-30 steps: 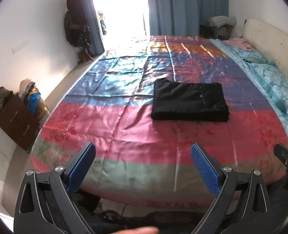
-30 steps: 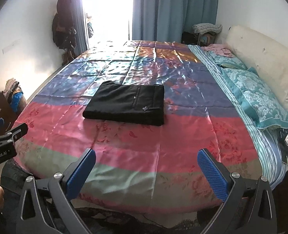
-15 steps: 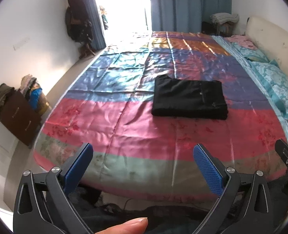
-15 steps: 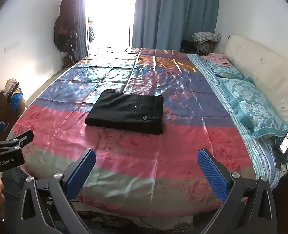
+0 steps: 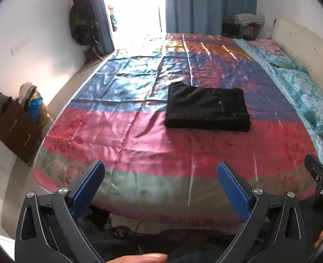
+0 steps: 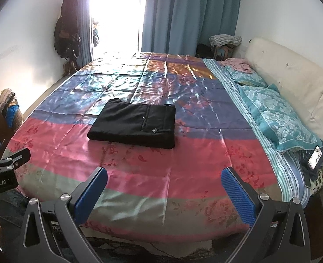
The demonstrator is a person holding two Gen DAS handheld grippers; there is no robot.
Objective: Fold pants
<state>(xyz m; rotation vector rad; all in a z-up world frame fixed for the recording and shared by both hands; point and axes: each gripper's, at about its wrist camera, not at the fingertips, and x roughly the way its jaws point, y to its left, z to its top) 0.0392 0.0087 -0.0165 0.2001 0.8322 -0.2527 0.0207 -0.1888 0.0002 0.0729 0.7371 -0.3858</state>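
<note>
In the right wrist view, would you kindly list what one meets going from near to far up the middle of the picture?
Right tongs → pink and grey-green end of the bedspread → folded black pants → blue and orange far end of the bedspread → blue curtain.

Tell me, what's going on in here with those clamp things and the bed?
A person holds a two-finger gripper in each hand. The black pants lie folded into a neat rectangle on the striped bedspread. The left gripper and right gripper are both open, empty, and apart from the pants, near the bed's edge.
</note>
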